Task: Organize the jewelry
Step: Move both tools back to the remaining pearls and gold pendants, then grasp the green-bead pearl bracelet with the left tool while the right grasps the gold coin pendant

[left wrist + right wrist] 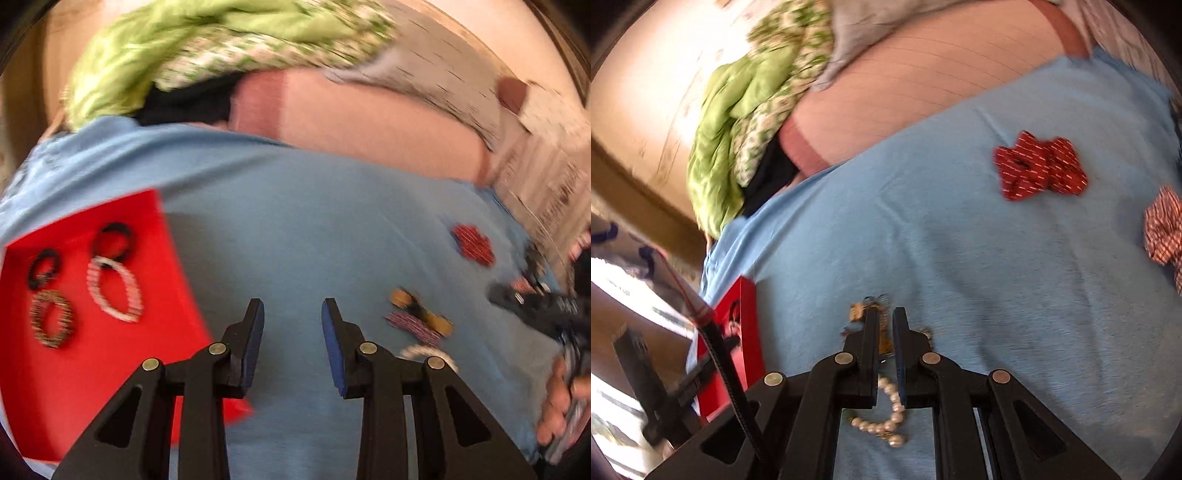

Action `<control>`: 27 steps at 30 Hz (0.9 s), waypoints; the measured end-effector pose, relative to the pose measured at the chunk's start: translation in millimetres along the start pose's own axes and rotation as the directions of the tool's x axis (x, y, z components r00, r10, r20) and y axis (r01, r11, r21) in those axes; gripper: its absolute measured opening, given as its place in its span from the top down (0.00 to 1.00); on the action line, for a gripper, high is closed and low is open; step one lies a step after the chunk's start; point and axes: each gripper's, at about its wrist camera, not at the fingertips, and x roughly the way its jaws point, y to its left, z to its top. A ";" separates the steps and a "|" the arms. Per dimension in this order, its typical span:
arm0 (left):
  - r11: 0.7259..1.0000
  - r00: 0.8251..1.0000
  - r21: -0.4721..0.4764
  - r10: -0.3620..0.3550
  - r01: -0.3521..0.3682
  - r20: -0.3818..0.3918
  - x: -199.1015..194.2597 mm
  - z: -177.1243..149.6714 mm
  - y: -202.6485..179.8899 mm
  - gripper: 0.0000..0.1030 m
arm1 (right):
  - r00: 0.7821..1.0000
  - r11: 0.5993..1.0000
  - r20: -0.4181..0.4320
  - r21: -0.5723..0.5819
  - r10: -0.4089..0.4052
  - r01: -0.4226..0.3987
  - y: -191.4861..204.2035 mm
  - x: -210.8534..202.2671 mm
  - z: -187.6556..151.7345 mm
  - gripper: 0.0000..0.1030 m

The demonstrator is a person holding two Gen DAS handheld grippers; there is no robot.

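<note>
A light blue cloth (314,221) covers the bed and carries all the items. A green quilt (155,55) is bunched at its far edge. A red tray (110,369) lies at the cloth's left side and holds two black rings (112,240), a white beaded bangle (114,291) and a bronze beaded bangle (51,323).

The left hand-held gripper (292,314) hovers above bare cloth just right of the tray, fingers apart and holding nothing. The right hand-held gripper (885,321) has its fingers drawn close together; whether they clamp the gold-toned pieces (858,310) at their tips cannot be told. A pearl strand (886,417) lies beneath it. A red patterned scrunchie (1039,166) lies well apart to the right.
</note>
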 end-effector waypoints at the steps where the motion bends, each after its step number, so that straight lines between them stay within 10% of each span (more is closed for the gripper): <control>1: 1.000 1.000 0.009 -0.025 0.025 -0.014 2.7 -3.1 -8.9 0.70 | 1.000 1.000 -0.003 0.008 0.010 -0.010 -2.9 0.5 1.3 0.92; 7: 0.974 0.965 0.089 -0.191 0.209 -0.181 35.5 -25.3 -63.1 0.70 | 0.999 0.999 -0.024 0.019 0.026 -0.025 -7.6 0.4 -4.5 0.92; 11: 0.968 0.953 0.141 -0.167 0.207 -0.254 56.2 -38.1 -86.4 0.69 | 0.999 0.999 -0.030 0.033 0.041 -0.040 -11.3 -0.7 -4.7 0.92; 19: 0.952 0.986 0.299 -0.012 0.063 -0.169 64.4 -48.0 -113.3 0.67 | 0.998 1.000 -0.055 -0.009 0.028 -0.029 -7.4 7.5 -4.3 0.82; 22: 0.959 0.987 0.278 -0.010 0.055 -0.158 65.4 -42.8 -107.0 0.91 | 0.998 0.999 -0.059 -0.039 -0.004 0.002 -5.3 12.2 -5.7 0.81; 27: 0.979 0.987 0.179 -0.068 0.095 -0.148 58.9 -29.3 -81.6 0.91 | 0.995 0.996 -0.087 -0.072 -0.053 0.047 -5.4 22.4 -8.3 0.76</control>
